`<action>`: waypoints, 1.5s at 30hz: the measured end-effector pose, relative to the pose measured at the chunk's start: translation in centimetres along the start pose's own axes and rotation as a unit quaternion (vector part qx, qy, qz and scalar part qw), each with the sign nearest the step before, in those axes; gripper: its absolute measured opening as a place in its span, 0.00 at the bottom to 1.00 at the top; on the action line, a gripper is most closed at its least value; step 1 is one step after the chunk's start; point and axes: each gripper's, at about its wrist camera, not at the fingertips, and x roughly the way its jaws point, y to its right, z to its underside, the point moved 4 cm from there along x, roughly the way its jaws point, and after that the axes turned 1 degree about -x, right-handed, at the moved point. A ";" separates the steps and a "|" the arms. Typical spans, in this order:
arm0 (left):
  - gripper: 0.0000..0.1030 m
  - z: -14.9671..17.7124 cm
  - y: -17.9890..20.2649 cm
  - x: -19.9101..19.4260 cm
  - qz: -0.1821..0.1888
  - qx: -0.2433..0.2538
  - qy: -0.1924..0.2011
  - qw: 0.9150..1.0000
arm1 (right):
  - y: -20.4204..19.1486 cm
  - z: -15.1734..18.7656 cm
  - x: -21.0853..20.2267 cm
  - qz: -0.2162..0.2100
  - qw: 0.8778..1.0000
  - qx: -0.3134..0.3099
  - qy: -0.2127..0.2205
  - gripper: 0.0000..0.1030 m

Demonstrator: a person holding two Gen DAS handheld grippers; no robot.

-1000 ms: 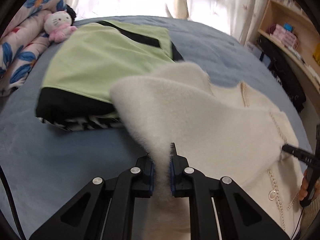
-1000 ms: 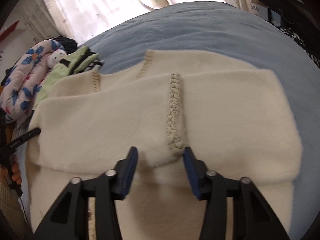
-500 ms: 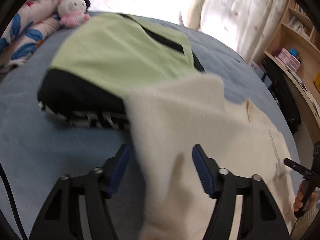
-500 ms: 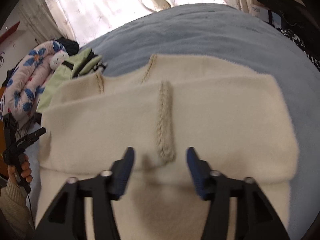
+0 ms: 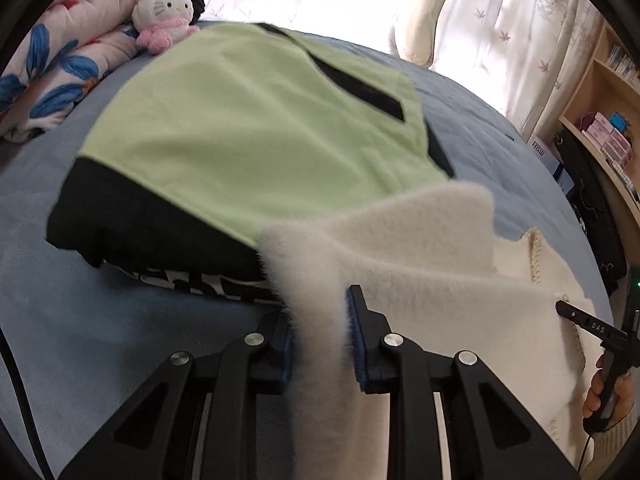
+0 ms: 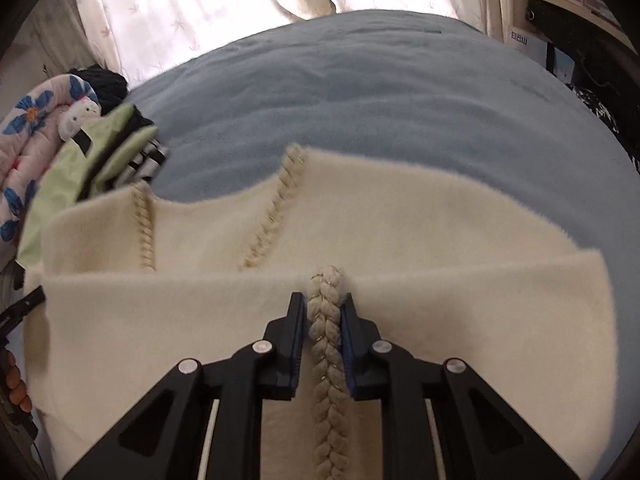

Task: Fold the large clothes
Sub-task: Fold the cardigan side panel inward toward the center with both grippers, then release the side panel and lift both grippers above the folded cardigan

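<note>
Across the blue bed [image 6: 400, 92] lies the cream coat [image 6: 440, 240], part-folded, its near layer doubled over the far one. It looks thick, soft and fluffy: limp under its own weight, likely to sag and slip from a shallow pinch, yet not fragile. Braid trim [image 6: 326, 320] runs toward 6 o'clock in the right view; this firmer ridge, at the fold's edge, seems the surest hold. The right claw [image 6: 324, 324] is closing narrow on that braid. The left claw [image 5: 320, 328] is closing on a raised fluffy edge of the coat at the pile's 5 o'clock. At 10 o'clock in the right view sits a green-and-black folded pile [image 5: 248, 120], with a plush toy [image 5: 162, 16] and floral quilt [image 5: 52, 52] beyond.
</note>
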 end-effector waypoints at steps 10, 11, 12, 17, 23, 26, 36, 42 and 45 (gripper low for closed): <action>0.25 1.6 4.8 -7.8 -0.077 0.092 0.074 0.990 | -3.1 3.3 -7.3 -0.014 0.997 -0.045 0.060 0.29; 0.26 2.4 6.2 -8.8 -0.064 0.102 0.085 0.989 | -4.3 4.2 -7.6 -0.032 0.997 -0.049 0.053 0.29; 0.27 3.0 7.1 -9.5 -0.053 0.102 0.088 0.989 | -4.8 4.5 -7.8 -0.043 0.997 -0.050 0.049 0.29; 0.30 7.9 12.6 -9.3 -0.011 0.087 0.077 0.993 | -11.2 7.1 -8.2 -0.139 0.988 -0.067 0.023 0.29; 0.30 12.4 12.0 -4.5 -0.047 0.050 0.016 0.998 | -14.3 9.3 -5.4 -0.146 0.986 -0.084 -0.012 0.30; 0.30 12.7 9.8 -3.5 -0.071 0.031 0.004 0.997 | -12.4 9.3 -5.2 -0.149 0.986 -0.072 -0.008 0.26; 0.30 12.5 6.1 -5.5 -0.067 0.001 0.016 0.998 | 1.5 9.4 -7.3 -0.069 0.993 0.086 0.035 0.17; 0.54 12.2 6.8 -6.2 -0.064 0.002 0.013 0.998 | 2.4 10.7 -7.8 -0.020 0.993 0.108 0.042 0.28; 0.64 12.3 7.5 -7.2 -0.075 0.013 0.022 0.997 | 2.7 10.8 -8.5 -0.022 0.993 0.107 0.050 0.28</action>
